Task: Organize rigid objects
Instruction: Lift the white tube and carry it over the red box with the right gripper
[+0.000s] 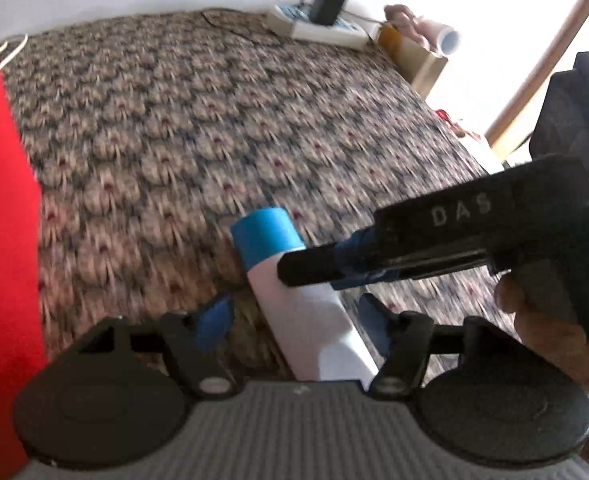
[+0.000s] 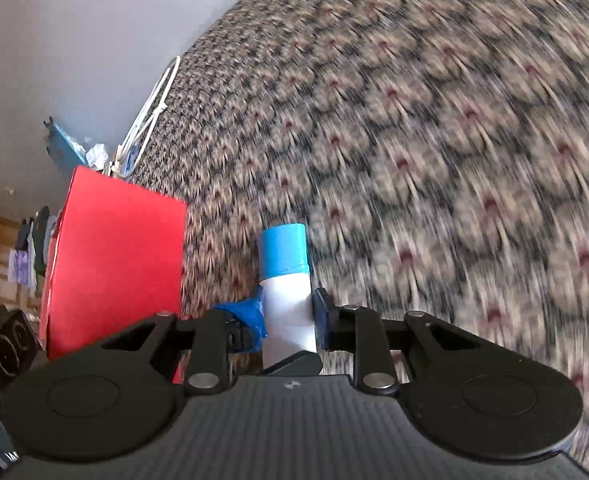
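A white bottle with a blue cap [image 2: 285, 292] is held in my right gripper [image 2: 288, 312], whose blue-padded fingers are shut on its white body. In the left wrist view the same bottle [image 1: 294, 292] points up and left over the patterned carpet, with the right gripper's black finger [image 1: 314, 270] across it. My left gripper [image 1: 294, 320] stands open around the bottle's lower body, its blue pads apart and clear of it. A red box [image 2: 114, 256] stands to the left, and it also shows in the left wrist view [image 1: 2, 220].
Patterned carpet [image 1: 174, 140] covers the floor. A white power strip with a black adapter [image 1: 322, 16] lies at the far edge, a cardboard box [image 1: 418, 56] beside it. White cords [image 2: 150, 112] and clutter lie by the wall beyond the red box.
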